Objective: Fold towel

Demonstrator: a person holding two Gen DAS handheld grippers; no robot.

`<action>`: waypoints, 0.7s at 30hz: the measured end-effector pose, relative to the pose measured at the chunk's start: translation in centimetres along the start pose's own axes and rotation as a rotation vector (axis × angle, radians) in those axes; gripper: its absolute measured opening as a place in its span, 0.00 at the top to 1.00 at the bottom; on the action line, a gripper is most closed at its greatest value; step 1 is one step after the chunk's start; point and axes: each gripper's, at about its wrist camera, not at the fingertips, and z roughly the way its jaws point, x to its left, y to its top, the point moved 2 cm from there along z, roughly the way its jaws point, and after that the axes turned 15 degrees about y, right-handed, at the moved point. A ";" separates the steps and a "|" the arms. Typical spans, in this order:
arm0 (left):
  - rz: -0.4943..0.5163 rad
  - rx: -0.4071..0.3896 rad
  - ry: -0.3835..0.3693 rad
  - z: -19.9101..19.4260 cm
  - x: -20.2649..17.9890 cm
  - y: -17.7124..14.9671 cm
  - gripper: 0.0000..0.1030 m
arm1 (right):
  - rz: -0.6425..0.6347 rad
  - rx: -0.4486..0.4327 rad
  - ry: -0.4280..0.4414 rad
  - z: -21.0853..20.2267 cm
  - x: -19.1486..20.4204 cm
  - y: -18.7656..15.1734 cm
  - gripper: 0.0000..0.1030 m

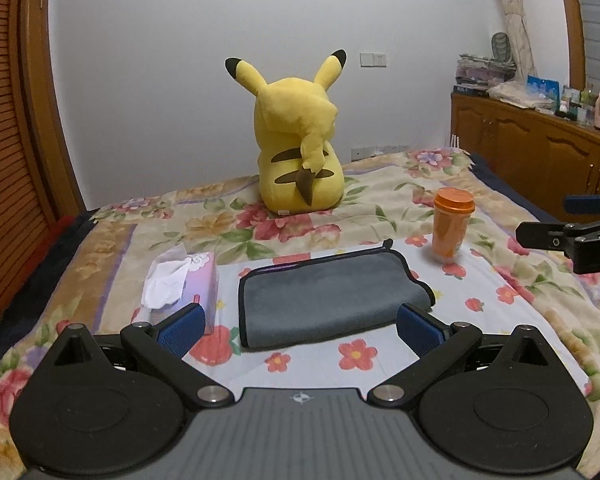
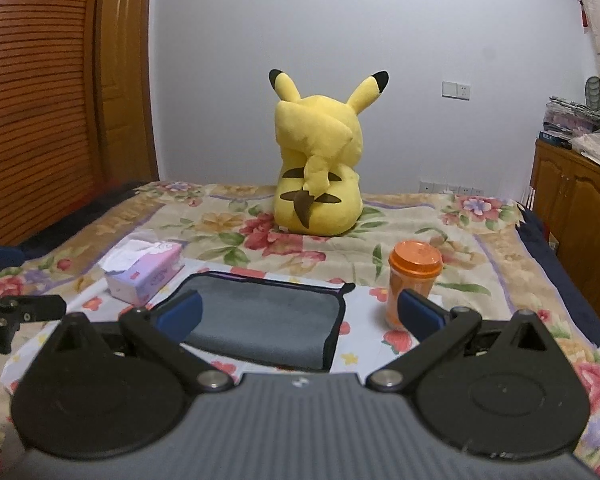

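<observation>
Item: grey towel [image 1: 324, 300], black-edged, lay on a floral bedsheet [image 1: 380, 360] near the front of the bed, already doubled over with its fold along the near edge and its hanging loop at the far right corner. A tissue box [image 1: 184, 284] sat just beside it on the left; an orange lidded cup [image 1: 452, 224] stood near its far right corner. A yellow plush toy [image 1: 300, 148] sat well behind, against the wall.

Step in hand, as I judged it: a further fold, or none left to do; I could not tell which from the pictures.

Handling note: were I to fold again, I would take the two corners of one short side, one per gripper, pinch both layers together, lift only enough to clear the cloth and carry them across to meet the opposite edge squarely. The right side needs care, as I judged a wide swing could knock the cup over.

Left gripper [image 1: 300, 328]: jaws wide apart, blue pads [image 1: 184, 328] flanking the towel's near edge in view, holding nothing, above the sheet and not touching the cloth so far as I could see.

Right gripper [image 2: 300, 318]: jaws likewise wide apart, empty, poised over the towel's near right part, one pad in line with the cup.
</observation>
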 end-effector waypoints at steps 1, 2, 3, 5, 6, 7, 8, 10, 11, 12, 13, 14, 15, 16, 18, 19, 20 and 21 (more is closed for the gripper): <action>-0.004 0.002 -0.001 -0.3 0.0 -0.2 0.00 | 0.003 0.000 0.000 -0.2 0.1 -0.2 0.00; -0.007 0.004 -0.002 -0.6 0.0 -0.4 0.00 | 0.005 -0.001 -0.001 -0.5 0.3 -0.4 0.00; -0.009 0.004 -0.003 -0.8 0.0 -0.5 0.00 | 0.006 -0.001 -0.001 -0.7 0.5 -0.5 0.00; -0.010 0.008 -0.001 -1.4 -0.1 -0.9 0.00 | 0.010 -0.002 -0.001 -1.2 0.8 -0.9 0.00; -0.008 0.010 0.000 -1.7 -0.1 -1.1 0.00 | 0.010 -0.002 0.001 -1.5 1.0 -1.0 0.00; -0.007 0.011 0.000 -1.9 -0.2 -1.3 0.00 | 0.010 -0.003 0.000 -1.8 1.2 -1.2 0.00; -0.007 0.012 0.000 -2.2 -0.2 -1.5 0.00 | 0.012 -0.003 0.001 -2.1 1.3 -1.4 0.00; -0.004 0.014 0.001 -2.7 -0.3 -1.7 0.00 | 0.015 -0.005 0.002 -2.6 1.5 -1.6 0.00; -0.004 0.012 0.003 -2.9 -0.3 -1.9 0.00 | 0.015 -0.005 0.001 -2.8 1.6 -1.8 0.00; -0.005 0.012 0.004 -3.1 -0.3 -2.0 0.00 | 0.015 -0.006 0.001 -3.1 1.7 -1.9 0.00; -0.007 0.013 0.003 -3.2 -0.3 -2.0 0.00 | 0.015 -0.006 0.000 -3.3 1.7 -2.0 0.00; -0.008 0.014 0.003 -3.2 -0.3 -2.1 0.00 | 0.015 -0.007 0.000 -3.5 1.8 -2.1 0.00; -0.010 0.015 0.003 -3.5 -0.4 -2.3 0.00 | 0.014 -0.009 0.000 -3.8 1.8 -2.2 0.00; -0.011 0.015 0.004 -3.8 -0.4 -2.5 0.00 | 0.014 -0.009 -0.001 -4.0 2.0 -2.3 0.00; -0.010 0.017 0.007 -4.3 -0.5 -2.9 0.00 | 0.014 -0.013 -0.002 -4.4 2.2 -2.4 0.00; -0.010 0.018 0.007 -4.4 -0.5 -3.1 0.00 | 0.015 -0.015 0.000 -4.6 2.2 -2.4 0.00; -0.010 0.019 0.006 -4.6 -0.6 -3.3 0.00 | 0.016 -0.017 0.001 -4.8 2.3 -2.5 0.00; -0.010 0.020 0.005 -4.8 -0.6 -3.4 0.00 | 0.016 -0.018 0.002 -4.9 2.5 -2.6 0.00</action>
